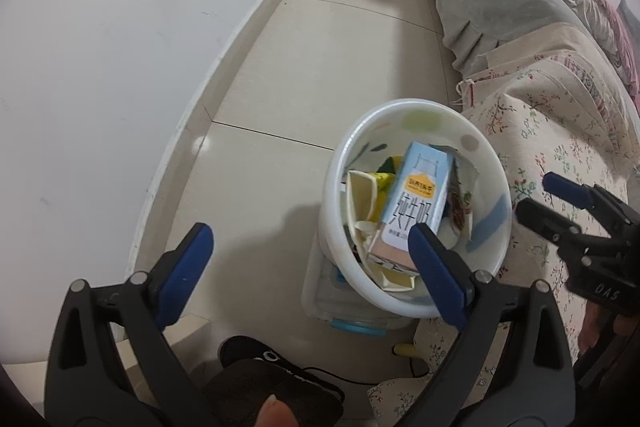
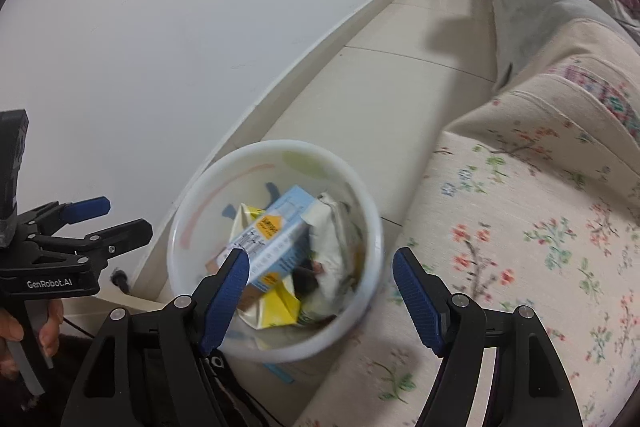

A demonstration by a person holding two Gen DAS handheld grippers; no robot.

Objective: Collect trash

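White waste bin (image 1: 420, 303) on tiled floor (image 1: 320, 67) beside floral-covered sofa (image 2: 540, 227) | contents: blue milk carton (image 1: 416, 195) on top, leaning; yellow-and-cream wrappers (image 2: 276, 307); crumpled white bag (image 2: 336, 247) | left gripper (image 1: 312, 255) spread, empty, above bin | right gripper (image 2: 320, 279) spread, empty | white wall (image 1: 120, 47) behind.

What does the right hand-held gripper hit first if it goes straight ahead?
Probably the white bin's near rim or the trash inside, the blue milk carton topmost. The right hand-held gripper is open and empty; depth is unclear.
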